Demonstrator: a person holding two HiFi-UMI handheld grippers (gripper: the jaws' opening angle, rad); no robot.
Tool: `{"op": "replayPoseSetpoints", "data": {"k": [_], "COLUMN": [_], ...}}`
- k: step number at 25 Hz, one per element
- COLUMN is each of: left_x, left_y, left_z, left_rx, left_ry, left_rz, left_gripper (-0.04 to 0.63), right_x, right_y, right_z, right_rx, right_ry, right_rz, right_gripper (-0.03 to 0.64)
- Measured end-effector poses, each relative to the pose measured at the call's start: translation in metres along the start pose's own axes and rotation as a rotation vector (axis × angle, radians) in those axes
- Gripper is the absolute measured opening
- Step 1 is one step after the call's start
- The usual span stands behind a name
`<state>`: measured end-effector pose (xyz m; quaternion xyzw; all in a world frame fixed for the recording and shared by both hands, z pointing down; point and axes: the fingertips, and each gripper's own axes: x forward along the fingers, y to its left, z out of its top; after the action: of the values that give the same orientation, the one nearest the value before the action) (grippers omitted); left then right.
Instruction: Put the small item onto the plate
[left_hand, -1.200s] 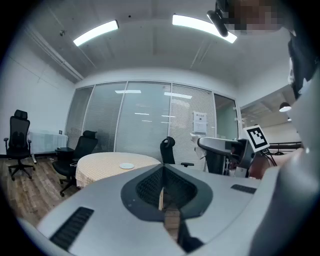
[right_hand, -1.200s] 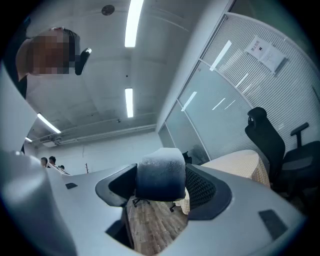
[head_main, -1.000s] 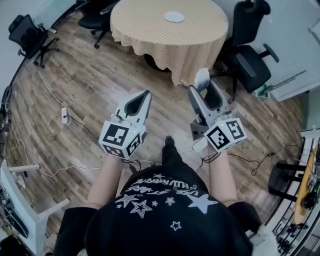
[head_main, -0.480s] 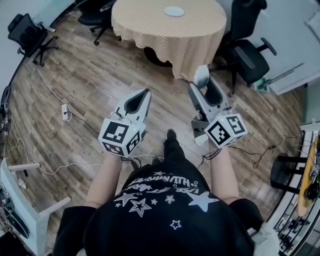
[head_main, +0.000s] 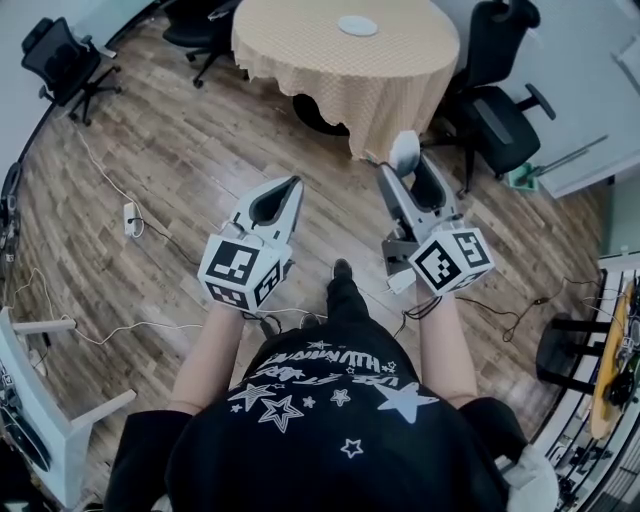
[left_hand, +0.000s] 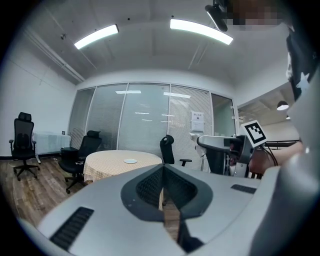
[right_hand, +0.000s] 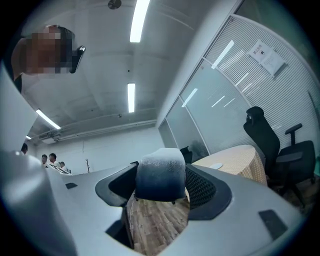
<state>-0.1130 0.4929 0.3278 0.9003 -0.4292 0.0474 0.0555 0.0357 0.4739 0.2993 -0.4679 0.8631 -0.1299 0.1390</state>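
A small white plate (head_main: 358, 26) lies on a round table with a tan checked cloth (head_main: 345, 60), far ahead across the wooden floor. My right gripper (head_main: 403, 165) is shut on the small item (head_main: 404, 153), a pale rounded piece that looks white on top and dark blue-grey below (right_hand: 160, 175). My left gripper (head_main: 291, 188) is held level beside it, shut with nothing between its fingers. In the left gripper view the plate (left_hand: 130, 161) and table (left_hand: 120, 165) show beyond the left gripper (left_hand: 163, 171). The right gripper view shows the plate (right_hand: 216, 166) past the right gripper (right_hand: 161, 184).
Black office chairs stand round the table: one at the right (head_main: 505, 120), others at the far left (head_main: 60, 62) and back (head_main: 195, 25). Cables and a power strip (head_main: 130, 222) lie on the floor at the left. A white desk (head_main: 40, 420) is at the lower left.
The view has drifted a little, so the table and plate sit slightly further right and higher. Both grippers keep their pose, the right one still holding the item.
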Motion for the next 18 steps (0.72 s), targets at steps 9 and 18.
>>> {"op": "replayPoseSetpoints", "data": {"k": [9, 18], "left_x": [0.016, 0.062], "left_y": [0.000, 0.008], "left_z": [0.001, -0.001], "left_rx": [-0.006, -0.019], "left_ry": [-0.001, 0.025], "left_rz": [-0.006, -0.011], "left_gripper": [0.000, 0.000], "right_x": [0.000, 0.018], "right_y": [-0.012, -0.061], "right_z": [0.002, 0.002], "right_rx": [-0.015, 0.030], "right_ry": [0.030, 0.058], "right_rz": [-0.009, -0.052], "right_gripper": [0.311, 0.311]}}
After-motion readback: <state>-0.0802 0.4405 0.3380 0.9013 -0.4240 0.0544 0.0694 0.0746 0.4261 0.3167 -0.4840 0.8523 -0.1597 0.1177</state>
